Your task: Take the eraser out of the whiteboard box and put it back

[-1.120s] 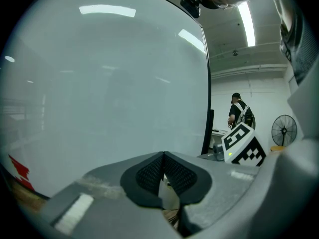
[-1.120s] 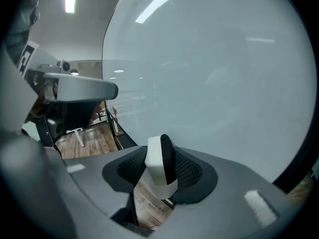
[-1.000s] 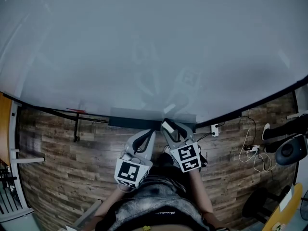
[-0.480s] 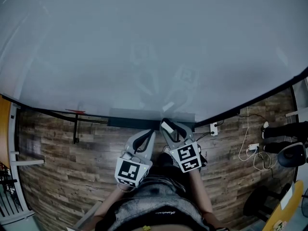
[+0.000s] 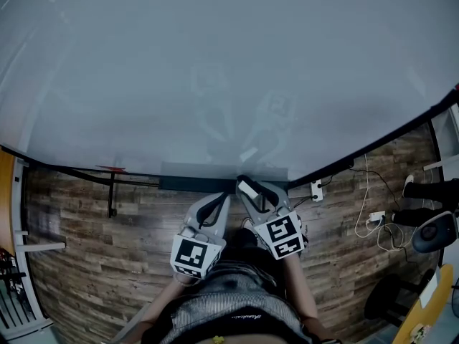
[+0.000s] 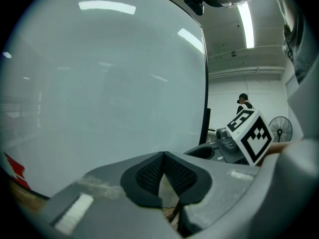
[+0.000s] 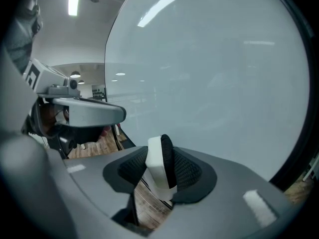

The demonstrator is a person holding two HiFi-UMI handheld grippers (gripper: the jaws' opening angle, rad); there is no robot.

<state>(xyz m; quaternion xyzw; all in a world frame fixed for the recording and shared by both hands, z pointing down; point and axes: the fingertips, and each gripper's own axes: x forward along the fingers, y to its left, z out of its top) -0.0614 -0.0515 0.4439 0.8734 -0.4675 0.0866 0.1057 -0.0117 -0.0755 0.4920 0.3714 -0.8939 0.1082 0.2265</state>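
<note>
The eraser (image 7: 160,166), a white block with a black felt side, stands upright between the pads of my right gripper (image 7: 159,172), which is shut on it. In the head view the right gripper (image 5: 247,187) holds the eraser (image 5: 249,190) just at the front edge of the dark whiteboard box (image 5: 193,184), the tray under the big whiteboard (image 5: 215,63). My left gripper (image 5: 223,196) sits close beside it on the left, shut with its mesh pads (image 6: 149,172) touching and nothing between them.
Wooden floor lies below the board. A wall socket (image 5: 316,190), a power strip with cables (image 5: 376,221) and a black round object (image 5: 434,231) are at the right. A board stand leg (image 5: 111,192) is at the left. A person (image 6: 244,102) stands far off.
Both grippers stay almost where they were, the right one still gripping the eraser. The head view has shifted slightly.
</note>
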